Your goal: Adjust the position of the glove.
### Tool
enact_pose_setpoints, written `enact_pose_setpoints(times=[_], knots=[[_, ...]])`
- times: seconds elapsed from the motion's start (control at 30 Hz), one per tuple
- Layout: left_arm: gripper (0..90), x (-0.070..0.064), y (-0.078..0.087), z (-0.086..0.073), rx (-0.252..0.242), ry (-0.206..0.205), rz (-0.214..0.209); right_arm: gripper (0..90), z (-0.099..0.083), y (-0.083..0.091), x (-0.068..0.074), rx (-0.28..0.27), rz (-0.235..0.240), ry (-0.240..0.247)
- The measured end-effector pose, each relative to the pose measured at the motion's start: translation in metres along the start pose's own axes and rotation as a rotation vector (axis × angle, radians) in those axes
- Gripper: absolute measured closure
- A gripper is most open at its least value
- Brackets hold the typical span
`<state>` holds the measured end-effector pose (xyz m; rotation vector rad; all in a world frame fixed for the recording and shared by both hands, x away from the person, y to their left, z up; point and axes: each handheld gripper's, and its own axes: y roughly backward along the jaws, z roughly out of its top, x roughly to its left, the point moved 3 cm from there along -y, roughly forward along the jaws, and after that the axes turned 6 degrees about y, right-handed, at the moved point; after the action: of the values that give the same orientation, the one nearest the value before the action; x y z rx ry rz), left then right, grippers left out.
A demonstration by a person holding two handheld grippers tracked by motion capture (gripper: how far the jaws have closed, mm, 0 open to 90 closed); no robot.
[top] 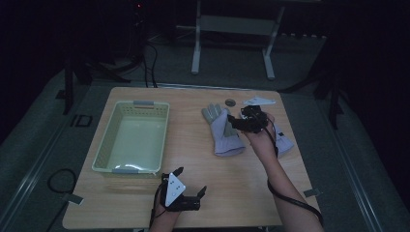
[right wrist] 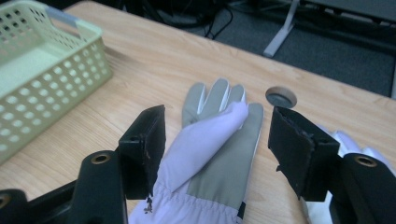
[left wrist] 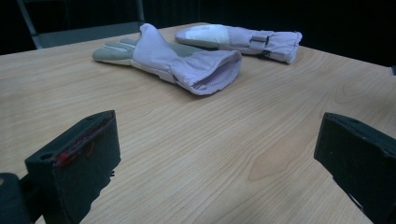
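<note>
A lilac glove (top: 223, 133) (left wrist: 175, 63) (right wrist: 212, 154) with a grey palm lies flat near the table's middle right, its fingers pointing away from me. A second lilac glove (top: 284, 143) (left wrist: 243, 39) lies to its right, partly under my right hand. My right gripper (top: 241, 121) (right wrist: 217, 149) hovers open just above the first glove, jaws either side of it and apart from it. My left gripper (top: 191, 181) (left wrist: 217, 154) rests open low near the table's front edge, nothing between its jaws.
A pale green plastic basket (top: 104, 157) (right wrist: 60, 77) stands empty on the table's left half. A small round disc (top: 230, 102) (right wrist: 280, 97) lies beyond the glove's fingers. Beyond the table's far edge stands a metal frame (top: 232, 29).
</note>
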<state>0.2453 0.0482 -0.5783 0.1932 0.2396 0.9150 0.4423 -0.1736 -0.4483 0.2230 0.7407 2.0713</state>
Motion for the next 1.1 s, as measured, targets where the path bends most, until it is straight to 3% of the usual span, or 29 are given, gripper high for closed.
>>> enact_pose_setpoints(times=[0.1,0.5,0.53,0.8,1.1], knots=[[0.4,0.0,0.0,0.0,0.0,-0.001,-0.003,39.2,-0.006,-0.015,-0.003,0.033,0.008,-0.013],[0.5,0.0,0.0,0.0,0.002,-0.002,-0.006,43.8,-0.022,-0.044,-0.008,0.106,0.004,-0.014],[0.5,0.0,0.0,0.0,0.001,-0.003,-0.006,44.7,-0.029,-0.054,-0.01,0.131,-0.003,-0.008],[0.4,0.0,0.0,0.0,0.001,-0.001,-0.008,45.9,-0.042,-0.073,-0.014,0.193,-0.006,-0.014],[0.5,0.0,0.0,0.0,-0.001,0.002,-0.009,46.4,-0.052,-0.087,-0.012,0.22,0.001,-0.033]])
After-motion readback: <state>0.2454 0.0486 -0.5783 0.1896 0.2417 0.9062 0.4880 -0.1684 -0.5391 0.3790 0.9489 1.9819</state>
